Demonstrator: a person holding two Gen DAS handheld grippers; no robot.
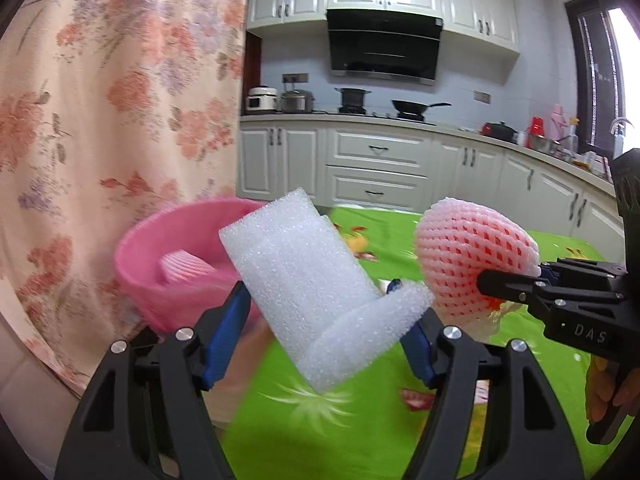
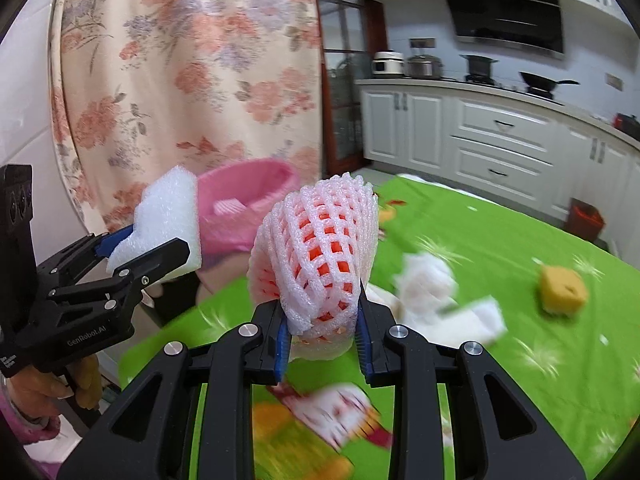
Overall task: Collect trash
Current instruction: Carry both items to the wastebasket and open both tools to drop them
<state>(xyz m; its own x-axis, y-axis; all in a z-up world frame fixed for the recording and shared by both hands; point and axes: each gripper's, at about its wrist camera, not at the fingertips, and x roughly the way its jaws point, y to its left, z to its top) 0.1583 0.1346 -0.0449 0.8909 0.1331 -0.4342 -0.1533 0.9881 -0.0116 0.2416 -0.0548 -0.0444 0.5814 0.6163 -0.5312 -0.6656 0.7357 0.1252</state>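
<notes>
Between left gripper (image 1: 320, 304) jaws: white foam block (image 1: 304, 280) clamped | right gripper (image 2: 322, 332) clenches foam fruit net (image 2: 320, 256) | pink bin (image 1: 168, 264) ahead holds one net | scraps (image 2: 440, 300), yellow sponge (image 2: 562, 290) remain on green tablecloth (image 2: 520, 240).

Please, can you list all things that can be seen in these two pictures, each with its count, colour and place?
foam block: one, white, clamped in the left gripper.
foam fruit net: one, pink-white, clamped in the right gripper.
bin: one, pink, beyond the table's far left; another foam net lies inside.
sponge: one, yellow, on the table at right.
foam scraps: several, white, on the table, blurred.
tablecloth: one, green, printed.
curtain: one, floral, left.
kitchen cabinets: white, behind.
wok: one, black, on the stove.
left hand-held gripper: black, blue pads.
right hand-held gripper: black, blue pads.
</notes>
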